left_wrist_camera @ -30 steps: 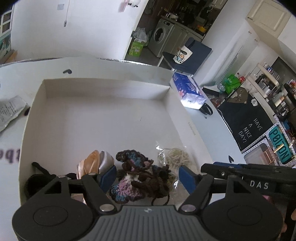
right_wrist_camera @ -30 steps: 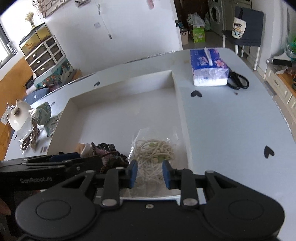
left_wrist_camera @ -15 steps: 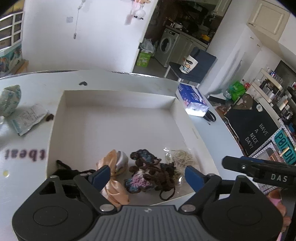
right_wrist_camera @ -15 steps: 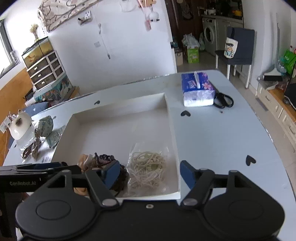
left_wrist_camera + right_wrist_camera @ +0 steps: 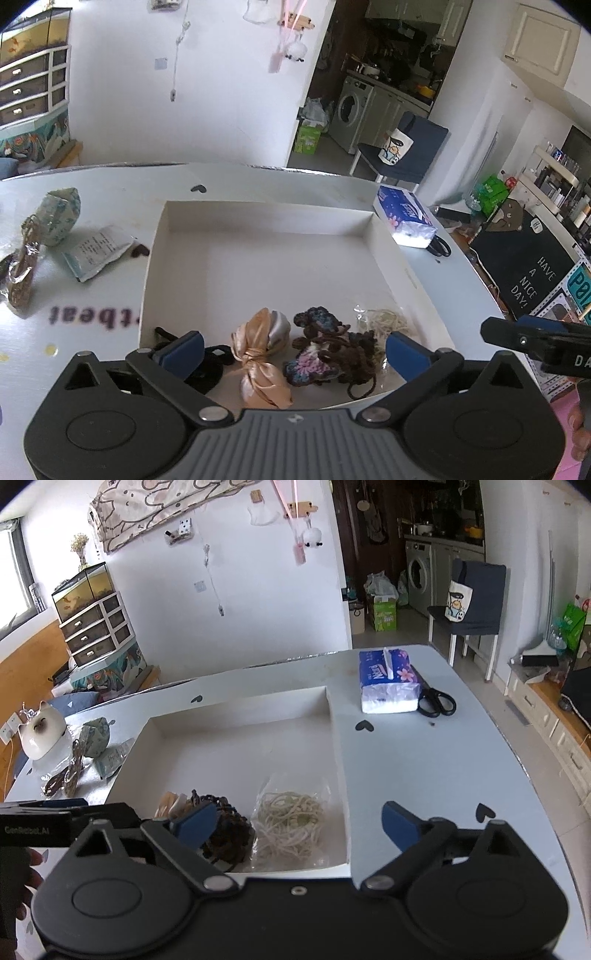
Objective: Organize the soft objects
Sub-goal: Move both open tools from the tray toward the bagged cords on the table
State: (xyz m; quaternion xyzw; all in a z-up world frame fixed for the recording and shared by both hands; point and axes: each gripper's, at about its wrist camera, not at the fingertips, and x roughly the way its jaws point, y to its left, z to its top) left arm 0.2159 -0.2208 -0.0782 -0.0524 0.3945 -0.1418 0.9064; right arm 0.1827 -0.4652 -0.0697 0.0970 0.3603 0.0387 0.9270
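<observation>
Once both tools have let go over the white box point(image 5: 402, 269), a clean retreat is what the step appears to call for. The left gripper point(image 5: 293, 349) is spread wide with nothing between its blue pads; its jaws have just been opening. The right gripper point(image 5: 295, 823) is likewise spread wide and empty, and its jaws have also just been opening.

The soft items are lined up along the near wall of the box. From left to right in the left wrist view are found a black hair tie point(image 5: 207, 365), a peach satin scrunchie point(image 5: 260, 354), a crocheted piece point(image 5: 325, 350) in blue, pink and brown, and a clear bag of cream cord point(image 5: 380, 319). The crocheted piece and the bag lie touching; the scrunchie lies just beside the crocheted piece. The rest of the box floor is bare.

It is advised that the pads be kept apart while the tools are drawn back, so that no loose loop of yarn is caught and dragged over the wall. The dark loop trailing from the crocheted piece toward the near wall should be watched in particular.

More soft items are judged to remain on the table point(image 5: 424, 760) to the left of the box: a patterned fabric pouch point(image 5: 61, 214) and a bagged brown cord point(image 5: 20, 273). These are best approached by the left tool, which is nearer. The tissue pack point(image 5: 388, 686) and scissors point(image 5: 436, 703) need not be disturbed.
</observation>
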